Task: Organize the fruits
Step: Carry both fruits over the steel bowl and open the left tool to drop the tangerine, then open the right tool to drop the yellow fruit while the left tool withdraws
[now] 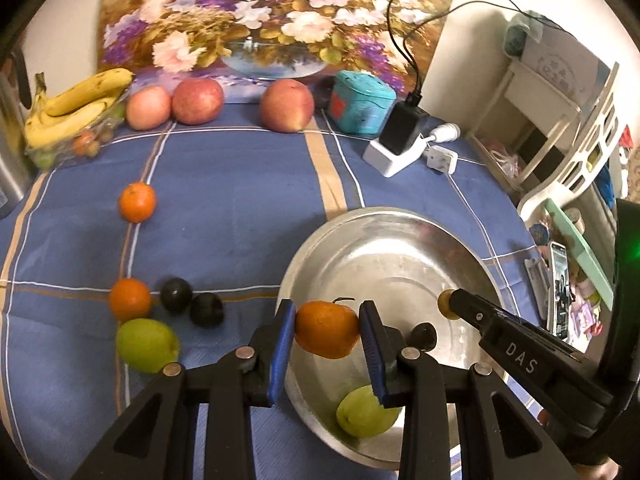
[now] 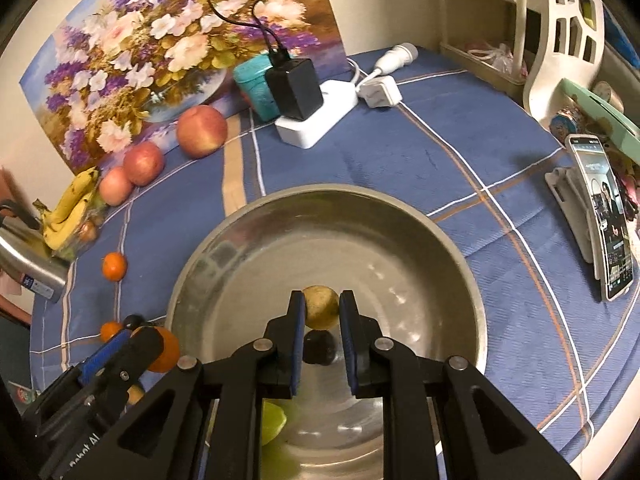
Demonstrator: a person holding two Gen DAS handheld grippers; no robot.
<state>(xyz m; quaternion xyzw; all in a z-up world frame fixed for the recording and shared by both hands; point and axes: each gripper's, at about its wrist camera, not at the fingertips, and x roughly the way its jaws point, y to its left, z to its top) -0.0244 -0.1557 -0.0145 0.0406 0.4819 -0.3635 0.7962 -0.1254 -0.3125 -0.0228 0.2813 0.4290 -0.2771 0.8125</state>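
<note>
- Nearby, on the blue checked tablecloth (image 1: pixel 224 208), loose fruit lies left of the steel bowl (image 1: pixel 400 224): one orange (image 1: pixel 137 202) alone further back, another orange (image 1: pixel 129 299) touching a green fruit (image 1: pixel 146 345), and two dark plums (image 1: pixel 176 294) just beside them.
- Against the flower painting (image 1: pixel 256 12) at the back stand three apples (image 1: pixel 197 101), with a bunch of bananas (image 1: pixel 76 109) in a clear tray at the far left.
- A teal tin (image 1: pixel 362 102) and a white power strip (image 1: pixel 394 156) carrying a black charger (image 1: pixel 402 125) sit behind the bowl, well apart from it.
- A phone (image 2: pixel 606 224) stands propped on a holder at the right edge of the table; a steel flask (image 2: pixel 28 264) lies at the left edge.
- Nothing lies between the bowl and either gripper; the two tools hang close together over it.
- The left gripper (image 1: pixel 327 330) pinches a stemmed orange (image 1: pixel 327 330) between its blue pads, held above the bowl's left rim.
- The right gripper (image 2: pixel 321 307) pinches a small yellow-brown fruit (image 2: pixel 321 307) over the middle of the bowl.
- Inside the bowl lie a dark plum (image 2: pixel 319 347) and a green fruit (image 1: pixel 362 412) near the front wall; the rest of its floor is bare metal.
</note>
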